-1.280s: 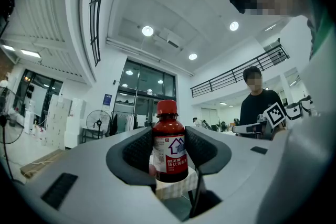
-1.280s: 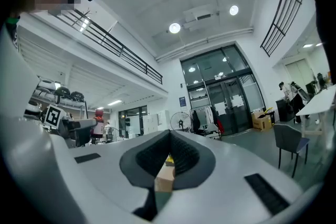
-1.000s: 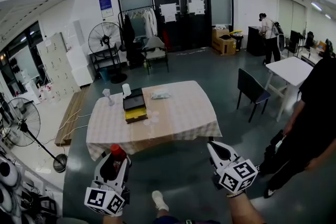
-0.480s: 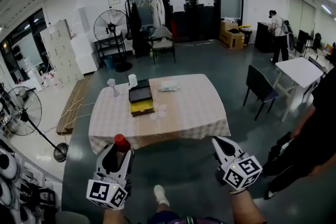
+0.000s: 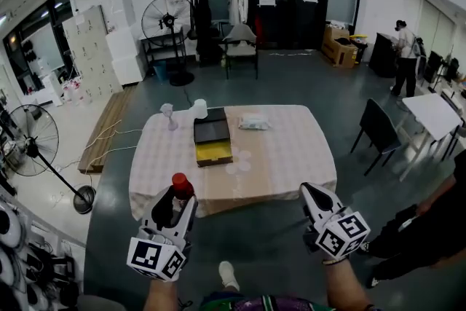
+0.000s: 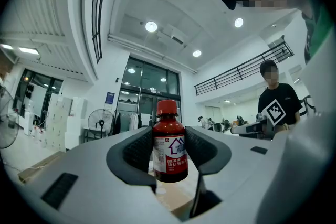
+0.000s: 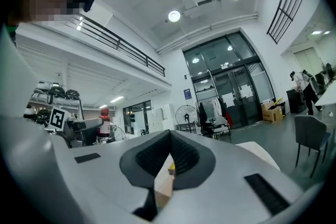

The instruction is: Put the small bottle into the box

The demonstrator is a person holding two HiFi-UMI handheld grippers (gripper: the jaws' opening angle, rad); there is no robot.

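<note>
Bottle held at lower left, short of the table.
L gripper (image 5: pixel 177 199) clamped on 1 small bottle (image 5: pixel 180 184), red cap up; R gripper (image 5: pixel 314 194) at lower right, pinched shut, empty. Mid-frame: 1 table (image 5: pixel 291 156) w/ 1 box (image 5: pixel 212 136), 1 cup (image 5: pixel 199 109), 1 glass (image 5: pixel 168 113), 1 packet (image 5: pixel 253 121). 2 fans (image 5: pixel 165 14) at left.

Upright red-capped brown bottle (image 6: pixel 169 149) gripped in left tongs (image 5: pixel 179 199); black-yellow box (image 5: pixel 212 136), seemingly open, on table (image 5: pixel 284 156).
</note>
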